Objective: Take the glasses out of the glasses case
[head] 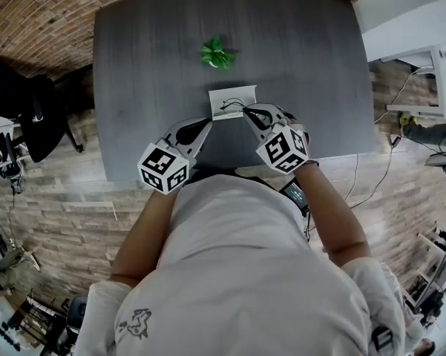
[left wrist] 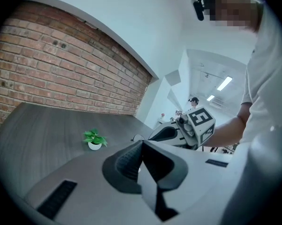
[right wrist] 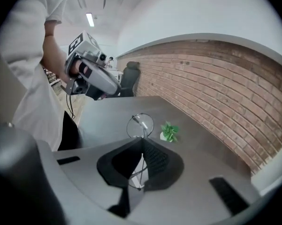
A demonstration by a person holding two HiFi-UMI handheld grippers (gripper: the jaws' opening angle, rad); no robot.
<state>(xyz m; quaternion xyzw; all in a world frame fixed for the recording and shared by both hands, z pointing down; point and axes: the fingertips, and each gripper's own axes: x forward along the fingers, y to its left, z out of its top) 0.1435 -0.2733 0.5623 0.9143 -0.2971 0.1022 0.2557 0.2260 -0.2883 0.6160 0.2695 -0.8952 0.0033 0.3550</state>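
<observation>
Grey tabletop (head: pixel 133 65) before a brick wall (left wrist: pixel 61 69) carried the white glasses case (head: pixel 237 95), the left gripper (head: pixel 206 122) closed on what appeared a white sliver at its near left corner, while the right gripper (head: pixel 246 113), jaws nearly together, pinched the wire-framed glasses (right wrist: pixel 141 124) just above the case.
</observation>
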